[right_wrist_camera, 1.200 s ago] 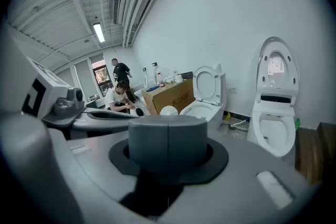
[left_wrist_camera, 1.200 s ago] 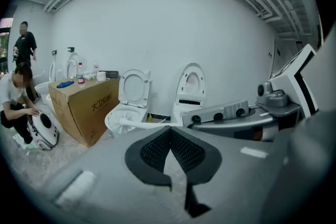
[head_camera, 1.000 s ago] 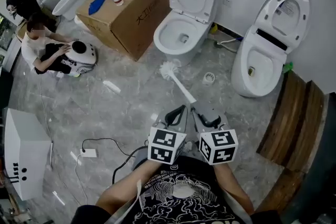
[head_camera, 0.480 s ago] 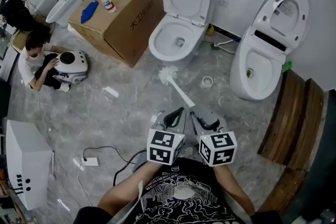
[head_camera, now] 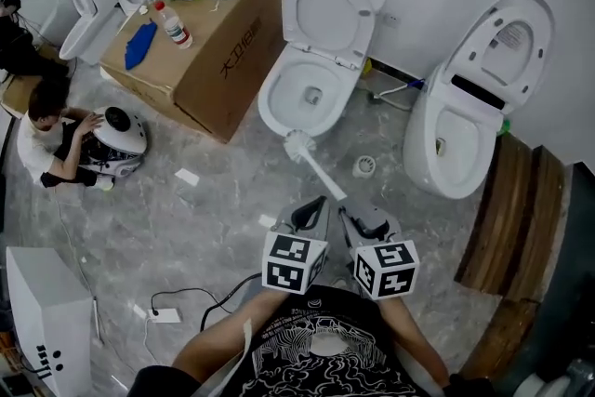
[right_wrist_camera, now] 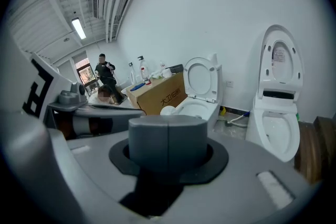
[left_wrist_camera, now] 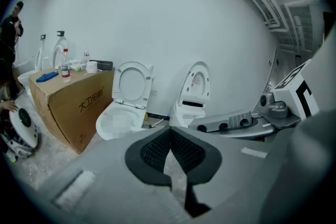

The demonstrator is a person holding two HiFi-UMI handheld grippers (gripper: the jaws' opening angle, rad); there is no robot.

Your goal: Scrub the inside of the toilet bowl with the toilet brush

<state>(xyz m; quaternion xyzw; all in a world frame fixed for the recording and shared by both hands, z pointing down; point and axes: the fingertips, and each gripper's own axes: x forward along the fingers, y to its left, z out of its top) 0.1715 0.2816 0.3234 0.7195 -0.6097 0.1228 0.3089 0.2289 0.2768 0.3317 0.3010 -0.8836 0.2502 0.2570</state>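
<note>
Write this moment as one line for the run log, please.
right gripper: shut on toilet brush | left gripper: shut, empty | head of brush: outside toilet bowl, near front rim | scrubbing: not begun

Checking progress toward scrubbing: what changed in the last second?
The person has moved closer to the white toilet with the raised lid; it and the brown cardboard box sit lower in the head view. The white toilet brush came along, its head just short of the bowl's front rim. Unchanged: the right gripper clamps the brush handle in its jaws; the left gripper stays shut and empty.
</note>
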